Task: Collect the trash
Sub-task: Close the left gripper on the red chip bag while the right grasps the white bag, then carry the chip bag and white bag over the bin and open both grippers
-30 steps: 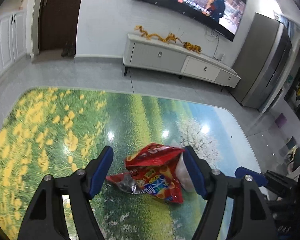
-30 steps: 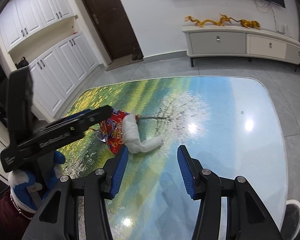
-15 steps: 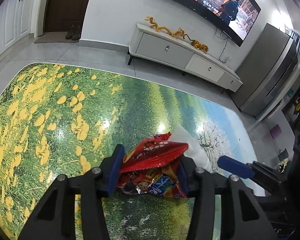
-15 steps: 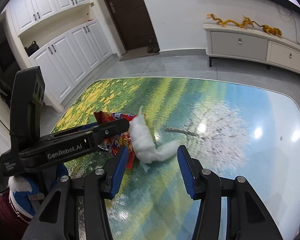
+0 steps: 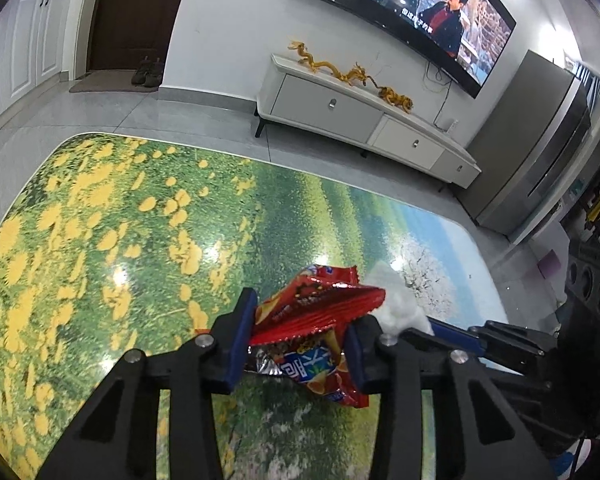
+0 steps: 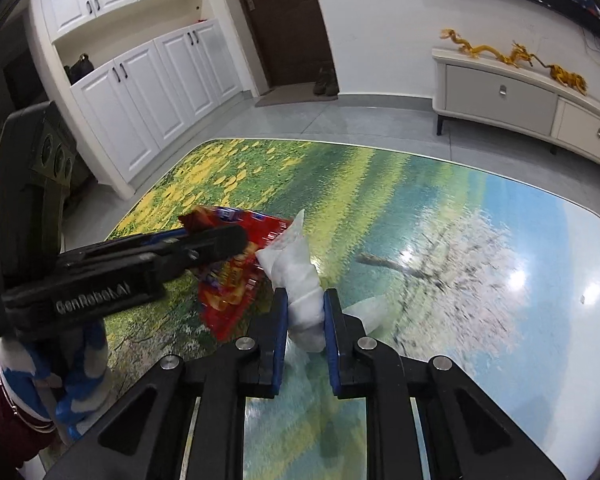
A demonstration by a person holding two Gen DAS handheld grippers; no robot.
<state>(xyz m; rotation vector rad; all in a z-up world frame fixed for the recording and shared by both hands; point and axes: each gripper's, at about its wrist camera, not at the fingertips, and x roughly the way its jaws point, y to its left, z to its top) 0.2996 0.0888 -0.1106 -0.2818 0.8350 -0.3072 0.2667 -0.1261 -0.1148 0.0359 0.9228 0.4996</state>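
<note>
My left gripper (image 5: 300, 320) is shut on a crumpled red snack bag (image 5: 316, 312), held above the table with the landscape print (image 5: 120, 240). The bag also shows in the right wrist view (image 6: 236, 280), behind the left gripper's black body (image 6: 140, 268). My right gripper (image 6: 305, 312) is shut on a crumpled white tissue (image 6: 300, 280), just right of the bag. The tissue shows in the left wrist view (image 5: 396, 304) beside the bag, with a right gripper finger (image 5: 452, 336) under it.
A white TV cabinet (image 5: 364, 120) with gold dragon figures stands against the far wall under a TV (image 5: 400, 12). White cupboards (image 6: 148, 80) and a dark door (image 6: 284, 20) are to the left. Grey floor surrounds the table.
My left gripper closed on the snack bag and lifted it. My right gripper moved in and closed on the white tissue beside the bag.
</note>
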